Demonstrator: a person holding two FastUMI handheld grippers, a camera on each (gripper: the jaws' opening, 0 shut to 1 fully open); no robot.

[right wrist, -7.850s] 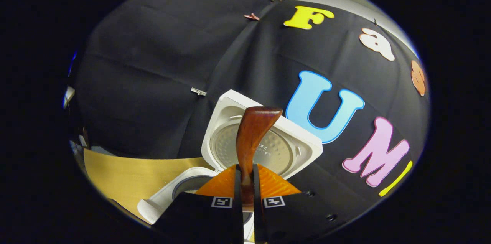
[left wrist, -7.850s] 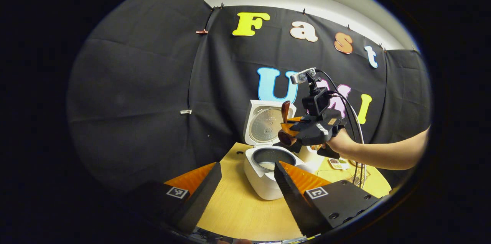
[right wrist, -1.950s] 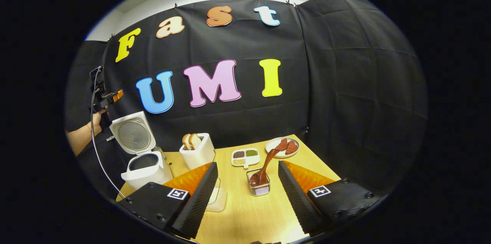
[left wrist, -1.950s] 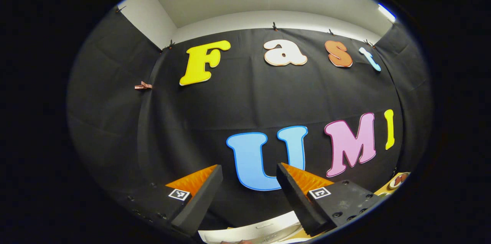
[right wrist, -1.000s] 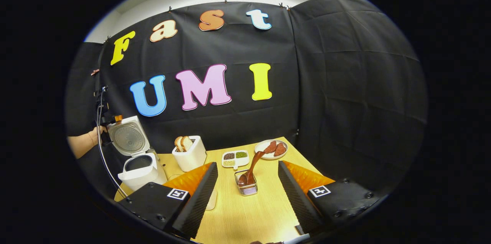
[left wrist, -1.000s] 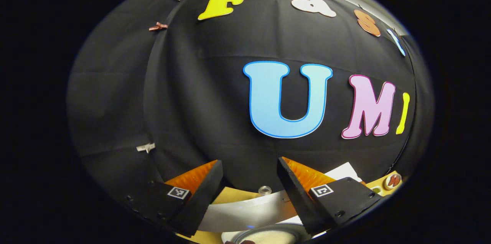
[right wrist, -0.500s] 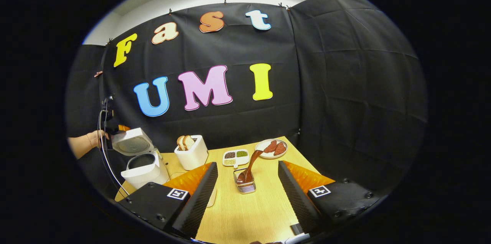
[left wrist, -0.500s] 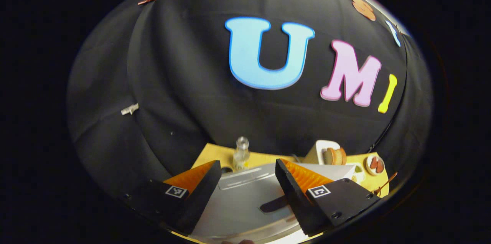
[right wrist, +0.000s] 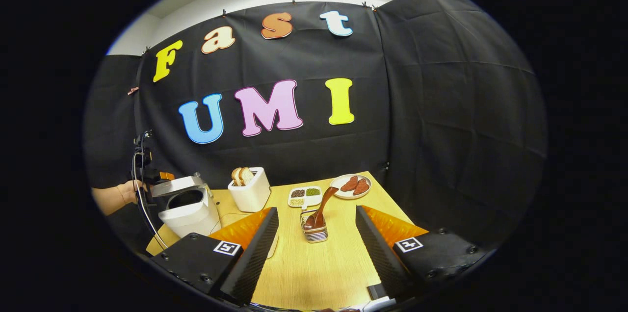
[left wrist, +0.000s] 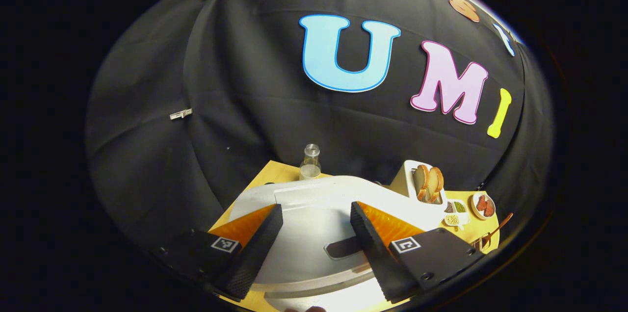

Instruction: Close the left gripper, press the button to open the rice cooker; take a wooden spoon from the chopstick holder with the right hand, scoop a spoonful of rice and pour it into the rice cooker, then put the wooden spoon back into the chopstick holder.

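On the wooden table my right gripper hangs wide open, holding nothing, short of the chopstick holder with the wooden spoon inside. My left gripper, spread wide, sits over the rice cooker lid, nearly down

Black cloth wall, wooden table

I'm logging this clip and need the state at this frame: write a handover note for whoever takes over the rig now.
Left gripper: jaws open, over the rice cooker lid, which is lowered but not latched.
Right gripper: jaws open, holding nothing, back from the chopstick holder.
Wooden spoon: standing in the holder.
Done: spoon returned.
Left: perhaps only pressing the lid shut.
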